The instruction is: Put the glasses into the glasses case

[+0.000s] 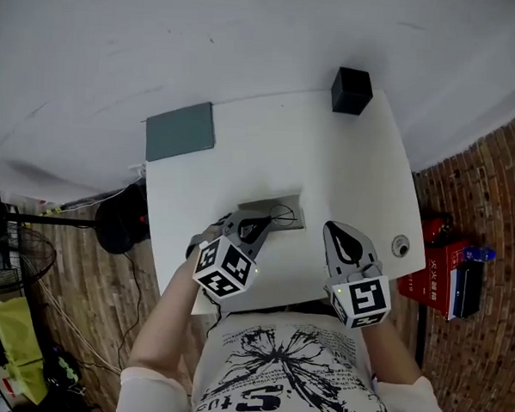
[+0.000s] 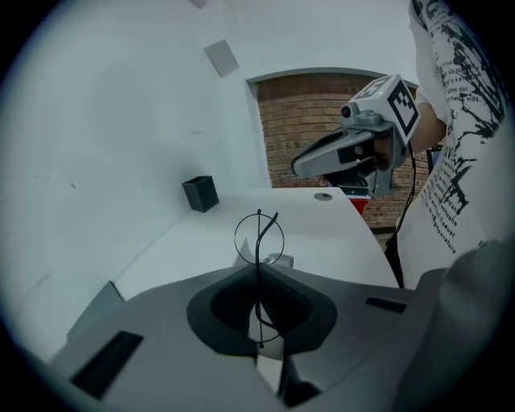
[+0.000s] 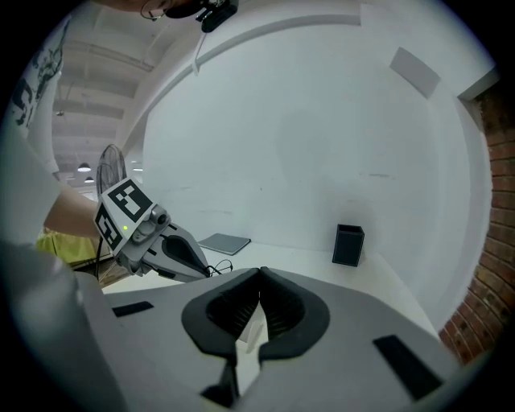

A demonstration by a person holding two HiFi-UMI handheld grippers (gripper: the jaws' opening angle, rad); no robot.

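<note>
The thin wire-framed glasses (image 2: pixel 259 238) stand upright, pinched by one arm between the jaws of my left gripper (image 2: pixel 257 272), which is shut on them. In the head view the left gripper (image 1: pixel 258 226) holds the glasses (image 1: pixel 282 215) just over the grey glasses case (image 1: pixel 273 202) on the white table (image 1: pixel 346 162). A corner of the case (image 2: pixel 284 261) shows behind the lens. My right gripper (image 3: pixel 259 275) is shut with nothing in it. It hovers to the right of the case, over the table's near part (image 1: pixel 340 235).
A black box (image 1: pixel 350 90) stands at the table's far right corner and a grey-green notebook (image 1: pixel 180 130) lies at the far left. A small round object (image 1: pixel 400 245) sits by the right edge. A red box (image 1: pixel 439 271) is on the floor beyond that edge.
</note>
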